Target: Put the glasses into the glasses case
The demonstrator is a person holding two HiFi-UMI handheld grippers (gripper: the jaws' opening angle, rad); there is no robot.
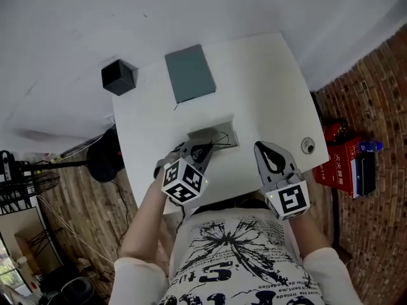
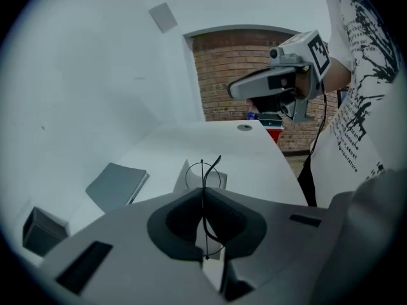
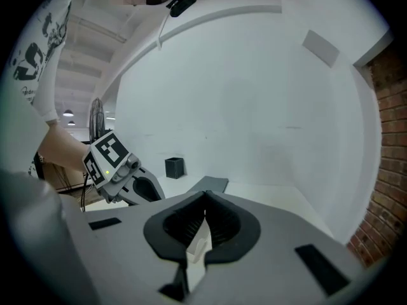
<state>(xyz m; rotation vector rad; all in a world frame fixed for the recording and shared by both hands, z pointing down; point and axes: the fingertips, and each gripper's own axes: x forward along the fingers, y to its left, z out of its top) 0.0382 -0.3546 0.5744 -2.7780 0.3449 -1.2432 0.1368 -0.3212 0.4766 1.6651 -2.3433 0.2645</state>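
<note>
My left gripper (image 1: 202, 150) (image 2: 203, 190) is shut on thin black wire-rimmed glasses (image 2: 205, 173) (image 1: 216, 146). The frame stands upright between the pads and one round lens shows above them. Just beyond the glasses a small pale grey box-like case (image 1: 213, 137) (image 2: 188, 178) sits on the white table (image 1: 267, 94). To the right of it my right gripper (image 1: 266, 148) (image 3: 205, 196) hovers over the table's near edge, jaws shut with nothing held. A flat grey-blue rectangular case or pad (image 1: 189, 74) (image 2: 116, 186) (image 3: 210, 184) lies farther back.
A black cube-shaped box (image 1: 119, 77) (image 2: 41, 230) (image 3: 173, 167) stands at the table's far left corner. Near the right edge lies a small round metal piece (image 1: 308, 145) (image 2: 244, 127). A red box (image 1: 343, 164) sits on the brick floor at the right.
</note>
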